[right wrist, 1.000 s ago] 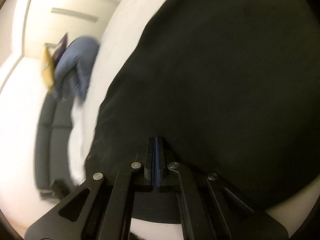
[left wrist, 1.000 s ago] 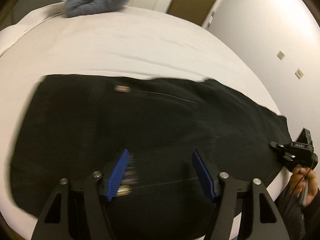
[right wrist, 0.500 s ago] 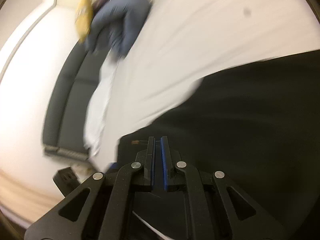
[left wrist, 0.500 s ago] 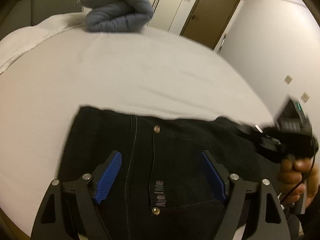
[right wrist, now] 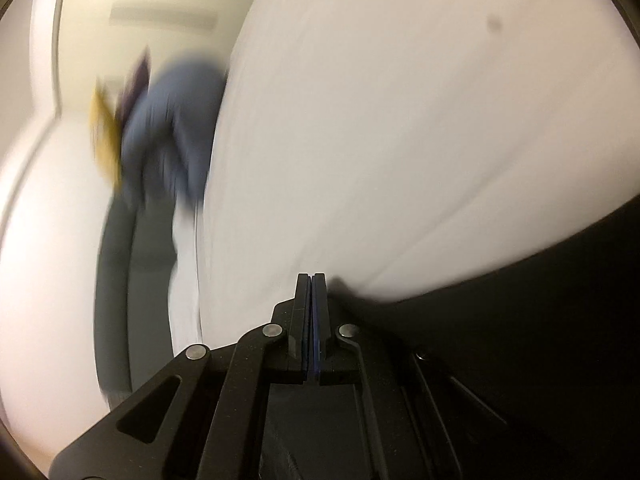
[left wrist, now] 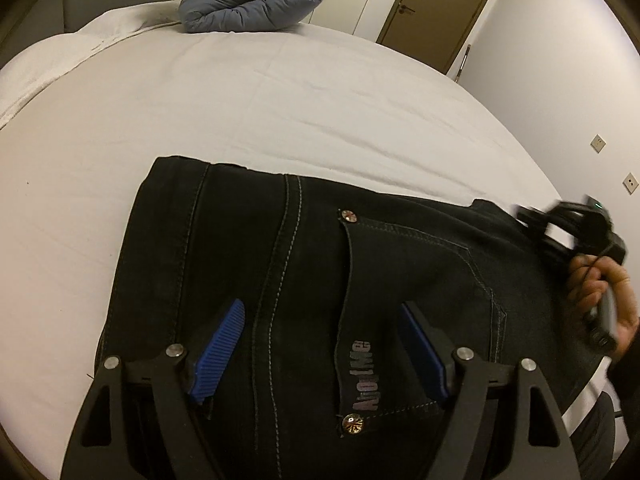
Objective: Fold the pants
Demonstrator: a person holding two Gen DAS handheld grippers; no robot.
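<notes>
Black pants (left wrist: 320, 280) show pocket stitching under the spread left claw (left wrist: 320, 344); blurred right claw (right wrist: 312, 300) is pressed together.

Your left black hand-held gripper (left wrist: 320, 344) holds its blue-padded fingers (left wrist: 218, 350) wide apart. Your right black hand-held gripper (right wrist: 311, 308) has fingers pressed together, gripped by your right hand (left wrist: 600, 292).

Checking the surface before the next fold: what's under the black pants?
The black pants lie flat on the white bed sheet, which shows all around their far and left edges. Whatever lies directly beneath the denim is covered. The open left gripper hovers above them.
</notes>
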